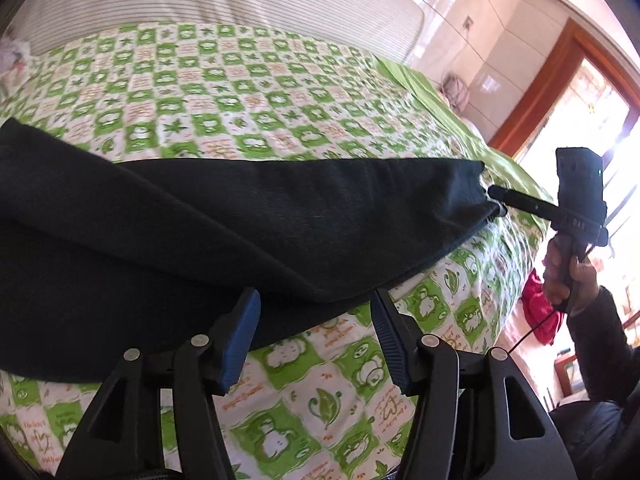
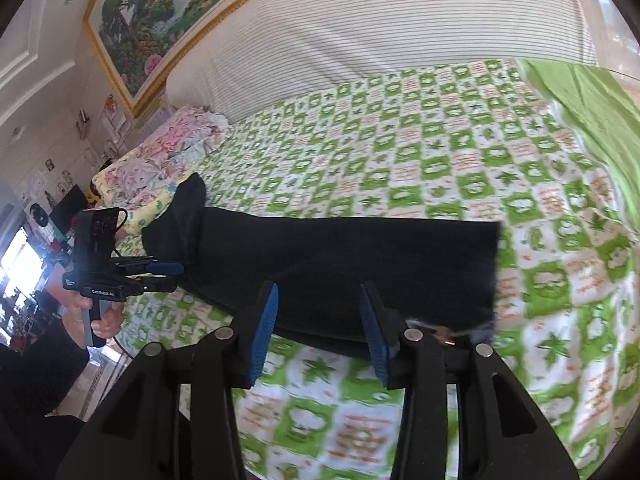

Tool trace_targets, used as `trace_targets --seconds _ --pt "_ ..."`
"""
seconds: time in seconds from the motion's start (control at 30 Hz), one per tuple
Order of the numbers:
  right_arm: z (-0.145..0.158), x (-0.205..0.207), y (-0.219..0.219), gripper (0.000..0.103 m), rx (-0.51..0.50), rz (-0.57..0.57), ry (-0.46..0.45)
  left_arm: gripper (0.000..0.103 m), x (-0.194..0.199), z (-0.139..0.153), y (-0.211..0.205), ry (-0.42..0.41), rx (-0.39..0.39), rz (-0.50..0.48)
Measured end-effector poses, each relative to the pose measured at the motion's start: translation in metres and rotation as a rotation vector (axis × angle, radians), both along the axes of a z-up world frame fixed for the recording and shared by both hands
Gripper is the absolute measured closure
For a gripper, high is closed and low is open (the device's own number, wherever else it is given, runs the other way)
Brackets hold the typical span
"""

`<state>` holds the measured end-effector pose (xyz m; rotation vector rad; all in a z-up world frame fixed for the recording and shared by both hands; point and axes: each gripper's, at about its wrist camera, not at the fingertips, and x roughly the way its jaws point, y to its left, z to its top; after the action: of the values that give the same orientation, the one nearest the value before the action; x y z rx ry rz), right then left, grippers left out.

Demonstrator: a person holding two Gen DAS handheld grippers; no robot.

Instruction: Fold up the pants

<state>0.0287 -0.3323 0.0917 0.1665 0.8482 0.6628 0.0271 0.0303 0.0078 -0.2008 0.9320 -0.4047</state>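
Dark pants [image 1: 224, 224] lie flat across the green-and-white patterned bedspread [image 1: 248, 92], legs stacked, the hem end to the right. My left gripper [image 1: 316, 304] is open, its blue pads at the near edge of the pants without closing on them. My right gripper [image 2: 316, 296] is open too, its fingers at the near edge of the pants [image 2: 340, 256] close to the hem. In the left wrist view the right gripper [image 1: 496, 200] shows at the hem end. In the right wrist view the left gripper [image 2: 176, 276] shows by the waist end.
A striped mattress or bolster [image 2: 400, 28] lies along the back of the bed. A floral pillow [image 2: 168, 156] sits at the far left. A framed landscape painting [image 2: 160, 12] hangs on the wall. A red cloth [image 1: 536, 304] lies off the bed's right edge. A doorway [image 1: 576, 104] is at right.
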Motion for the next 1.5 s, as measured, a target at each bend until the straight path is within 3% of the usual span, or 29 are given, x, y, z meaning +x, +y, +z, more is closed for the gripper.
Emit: trace_targets --seconds 0.13,0.47,0.8,0.97,1.17,1.5 --pt "-0.004 0.002 0.029 0.053 0.044 0.052 0.026 0.045 -0.003 0.002 0.028 0.001 -0.011 0.085" --pt "-0.018 0.009 0.102 0.052 0.072 0.197 0.089 0.040 0.006 0.018 0.097 0.000 0.009 0.263" --pt "-0.026 0.037 0.153 0.050 0.134 0.282 0.183 0.037 0.042 0.050 0.176 -0.009 0.036 0.391" --pt "-0.027 0.049 0.181 0.048 0.125 0.325 0.202 0.035 0.069 0.063 0.215 -0.008 0.049 0.412" --pt "-0.035 0.062 0.210 0.047 0.114 0.377 0.234 0.033 0.106 0.064 0.245 0.039 0.093 0.369" --pt "-0.057 0.085 0.250 0.047 0.075 0.433 0.302 0.028 0.170 0.037 0.271 0.182 0.141 0.292"
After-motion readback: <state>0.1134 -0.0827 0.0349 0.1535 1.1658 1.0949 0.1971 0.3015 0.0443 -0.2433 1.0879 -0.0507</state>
